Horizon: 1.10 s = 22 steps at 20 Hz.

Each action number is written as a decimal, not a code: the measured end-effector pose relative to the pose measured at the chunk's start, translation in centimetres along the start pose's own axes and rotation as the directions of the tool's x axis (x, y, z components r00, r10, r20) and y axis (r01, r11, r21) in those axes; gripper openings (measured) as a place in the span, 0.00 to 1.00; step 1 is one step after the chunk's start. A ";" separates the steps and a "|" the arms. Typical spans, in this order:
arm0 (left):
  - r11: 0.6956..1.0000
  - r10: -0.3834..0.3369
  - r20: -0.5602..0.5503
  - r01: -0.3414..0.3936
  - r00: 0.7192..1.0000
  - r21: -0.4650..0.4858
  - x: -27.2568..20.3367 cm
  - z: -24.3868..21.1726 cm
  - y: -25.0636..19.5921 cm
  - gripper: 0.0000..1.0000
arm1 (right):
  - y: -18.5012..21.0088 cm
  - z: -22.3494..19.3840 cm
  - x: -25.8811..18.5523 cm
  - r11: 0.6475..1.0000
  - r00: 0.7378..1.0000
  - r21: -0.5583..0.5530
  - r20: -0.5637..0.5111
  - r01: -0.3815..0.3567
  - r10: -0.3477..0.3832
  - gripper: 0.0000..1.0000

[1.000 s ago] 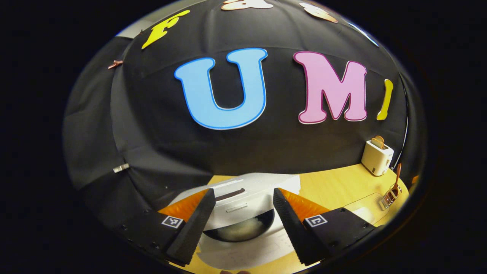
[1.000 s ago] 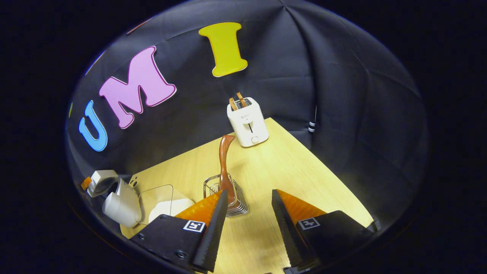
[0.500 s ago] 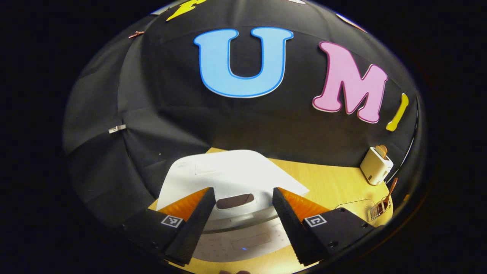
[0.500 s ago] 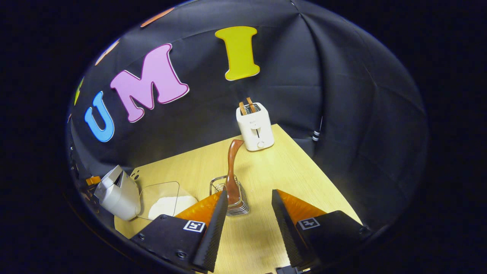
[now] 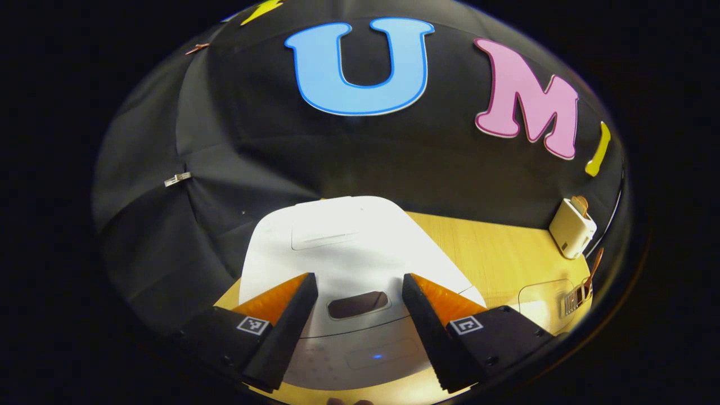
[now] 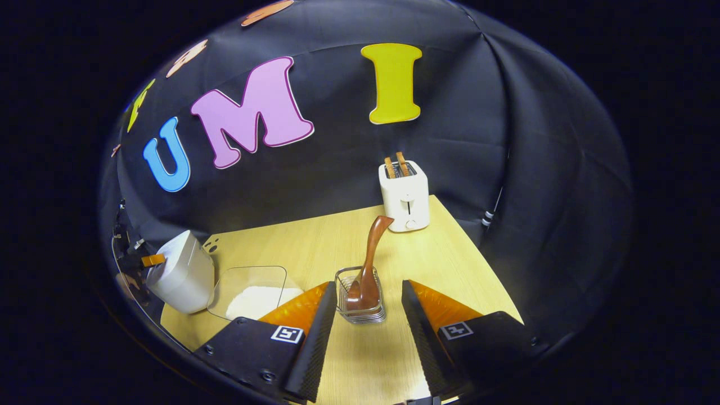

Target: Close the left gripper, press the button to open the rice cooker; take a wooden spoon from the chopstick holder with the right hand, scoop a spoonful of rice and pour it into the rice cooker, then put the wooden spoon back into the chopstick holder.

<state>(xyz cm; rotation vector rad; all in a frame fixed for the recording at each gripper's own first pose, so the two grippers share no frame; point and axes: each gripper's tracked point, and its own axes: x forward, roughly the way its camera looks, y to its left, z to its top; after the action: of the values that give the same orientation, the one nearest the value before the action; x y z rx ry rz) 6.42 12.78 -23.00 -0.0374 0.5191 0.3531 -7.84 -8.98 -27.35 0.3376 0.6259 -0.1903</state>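
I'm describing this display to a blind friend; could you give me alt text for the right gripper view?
An open gripper points at a wire chopstick holder with a wooden spoon standing in it on a pale wooden table. To the left sit a clear container of rice and a white rice cooker; a white toaster stands at the back.

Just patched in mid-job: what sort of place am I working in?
Likely a mock kitchen counter in a cloth-walled booth: a rice cooker, a toaster and a wooden spoon on a wooden table.
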 end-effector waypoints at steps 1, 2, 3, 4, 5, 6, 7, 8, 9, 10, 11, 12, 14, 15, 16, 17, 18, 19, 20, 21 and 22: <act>1.000 -0.001 0.005 0.001 1.000 0.013 -0.1 0.2 0.0 1.00 | 0.7 0.2 0.0 1.000 1.000 -0.013 0.003 -0.017 0.017 0.73; 1.000 -0.004 -0.001 0.005 1.000 0.009 -0.3 0.2 0.0 1.00 | 1.3 0.6 -0.2 0.999 0.999 -0.027 0.009 -0.032 0.032 0.73; 1.000 -0.012 0.003 0.012 1.000 -0.006 -0.4 0.5 0.0 1.00 | 2.0 0.9 -0.4 0.998 0.999 -0.041 0.015 -0.044 0.044 0.73; 1.000 -0.016 0.015 0.016 1.000 -0.027 -0.7 0.9 0.2 1.00 | 2.6 1.2 -0.5 0.997 0.998 -0.050 0.021 -0.056 0.058 0.74; 0.999 -0.024 0.046 0.026 0.999 -0.040 -1.3 1.8 0.2 0.98 | 3.6 1.6 -0.6 0.996 0.997 -0.052 0.027 -0.075 0.076 0.74; 0.999 -0.029 0.073 0.032 0.997 -0.036 -1.9 2.4 0.2 0.96 | 4.4 1.9 -0.7 0.995 0.995 -0.051 0.032 -0.090 0.092 0.73; 0.999 -0.041 0.113 0.043 0.993 -0.017 -2.7 3.6 0.2 0.96 | 5.5 2.3 -0.8 0.992 0.993 -0.049 0.039 -0.113 0.115 0.73; 0.998 -0.056 0.144 0.056 0.988 0.002 -3.6 4.6 -0.1 0.96 | 6.6 2.7 -0.8 0.990 0.990 -0.050 0.045 -0.134 0.136 0.73; 0.997 -0.076 0.171 0.074 0.982 0.019 -4.4 5.5 -0.4 0.95 | 7.5 2.9 -0.9 0.987 0.987 -0.053 0.048 -0.150 0.153 0.74; 0.995 -0.101 0.196 0.096 0.975 0.031 -5.3 6.3 -0.9 0.95 | 8.1 3.2 -0.8 0.985 0.985 -0.058 0.050 -0.160 0.163 0.73; 0.992 -0.124 0.218 0.118 0.968 0.041 -6.1 7.1 -1.4 0.95 | 8.8 3.4 -0.8 0.983 0.983 -0.064 0.051 -0.174 0.177 0.73; 0.989 -0.148 0.239 0.140 0.960 0.050 -7.0 7.7 -1.9 0.95 | 9.5 3.7 -0.8 0.980 0.981 -0.078 0.053 -0.181 0.186 0.74; 0.980 -0.201 0.274 0.190 0.941 0.065 -8.8 8.9 -3.2 0.95 | 10.9 4.4 -0.8 0.971 0.977 -0.136 0.058 -0.196 0.206 0.74; 0.974 -0.227 0.286 0.218 0.931 0.065 -9.6 9.3 -3.9 0.95 | 11.8 4.5 -1.1 0.964 0.974 -0.168 0.060 -0.205 0.217 0.74; 0.968 -0.252 0.296 0.244 0.921 0.061 -10.4 9.6 -4.3 0.95 | 12.7 4.8 -1.2 0.956 0.970 -0.195 0.064 -0.219 0.235 0.74; 0.958 -0.285 0.314 0.282 0.906 0.056 -11.4 9.8 -4.9 0.95 | 13.9 5.1 -1.5 0.948 0.965 -0.218 0.067 -0.233 0.252 0.74; 0.951 -0.305 0.328 0.305 0.894 0.055 -12.0 10.1 -5.3 0.95 | 14.8 5.3 -1.5 0.943 0.961 -0.225 0.069 -0.246 0.267 0.74; 0.946 -0.319 0.337 0.319 0.886 0.059 -12.6 10.2 -5.4 0.95 | 15.6 5.4 -1.7 0.941 0.958 -0.224 0.074 -0.256 0.278 0.74; 0.942 -0.331 0.344 0.329 0.879 0.068 -13.1 10.1 -5.4 0.95 | 16.3 5.6 -1.8 0.939 0.954 -0.221 0.079 -0.265 0.288 0.74; 0.939 -0.340 0.351 0.337 0.872 0.073 -13.5 10.2 -5.4 0.95 | 16.8 5.7 -2.0 0.937 0.952 -0.220 0.083 -0.270 0.294 0.74; 0.937 -0.346 0.355 0.342 0.869 0.075 -13.8 10.1 -5.4 0.94 | 17.3 5.9 -2.2 0.935 0.950 -0.226 0.088 -0.274 0.300 0.74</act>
<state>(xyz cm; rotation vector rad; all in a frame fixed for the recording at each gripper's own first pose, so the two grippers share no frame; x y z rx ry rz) 1.93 4.52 -7.71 -0.0535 0.1384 0.0015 -1.68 5.11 -17.17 0.2065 0.4649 0.1364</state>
